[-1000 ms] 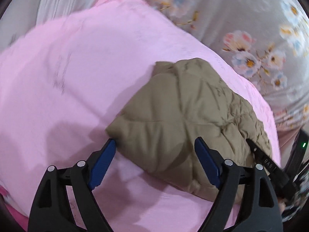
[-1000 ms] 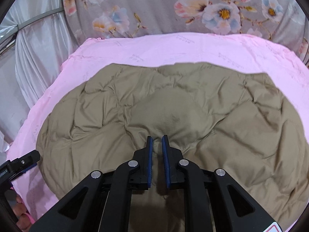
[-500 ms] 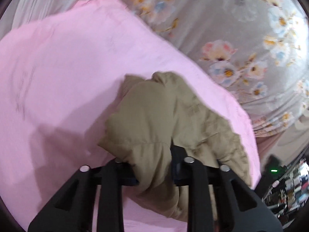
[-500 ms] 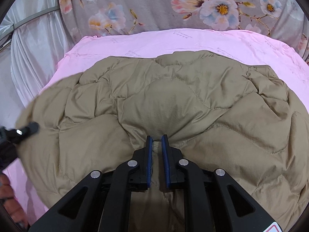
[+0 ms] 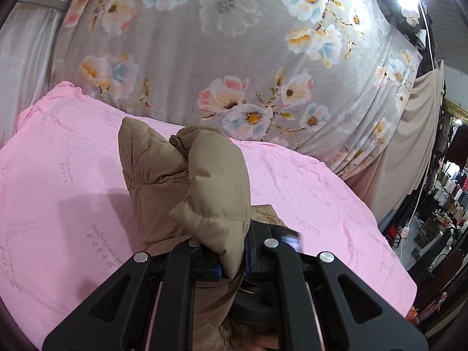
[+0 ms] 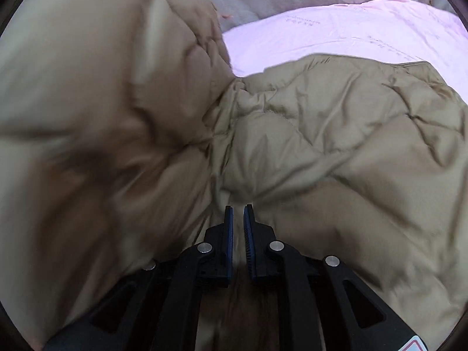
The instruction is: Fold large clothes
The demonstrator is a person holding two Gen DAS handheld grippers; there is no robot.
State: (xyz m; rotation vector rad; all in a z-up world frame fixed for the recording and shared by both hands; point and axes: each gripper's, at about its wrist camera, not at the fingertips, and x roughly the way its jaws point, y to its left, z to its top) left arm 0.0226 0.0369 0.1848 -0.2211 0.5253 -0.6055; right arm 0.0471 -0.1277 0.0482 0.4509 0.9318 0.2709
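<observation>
A tan quilted jacket point(image 5: 204, 181) lies on a pink sheet point(image 5: 58, 190). My left gripper point(image 5: 232, 260) has a puffy corner of it between its blue pads, which press on the fabric as the jaws are closing, and that corner is lifted clear of the sheet. In the right wrist view the jacket point(image 6: 336, 134) spreads flat on the right, while its raised part point(image 6: 102, 102) looms blurred at the left. My right gripper point(image 6: 238, 216) pinches a thin fold at the near edge, its jaws closing a little tighter.
The pink sheet point(image 6: 351, 29) covers a raised surface whose right edge drops off. A grey floral curtain point(image 5: 234, 44) hangs behind it, with a silvery drape point(image 5: 29, 44) at the left. Racks of clothes point(image 5: 444, 199) stand far right.
My left gripper shut on the jacket's corner, then rose and swung it up and over. In the right wrist view the lifted part now fills the left half. The right gripper kept its pinch.
</observation>
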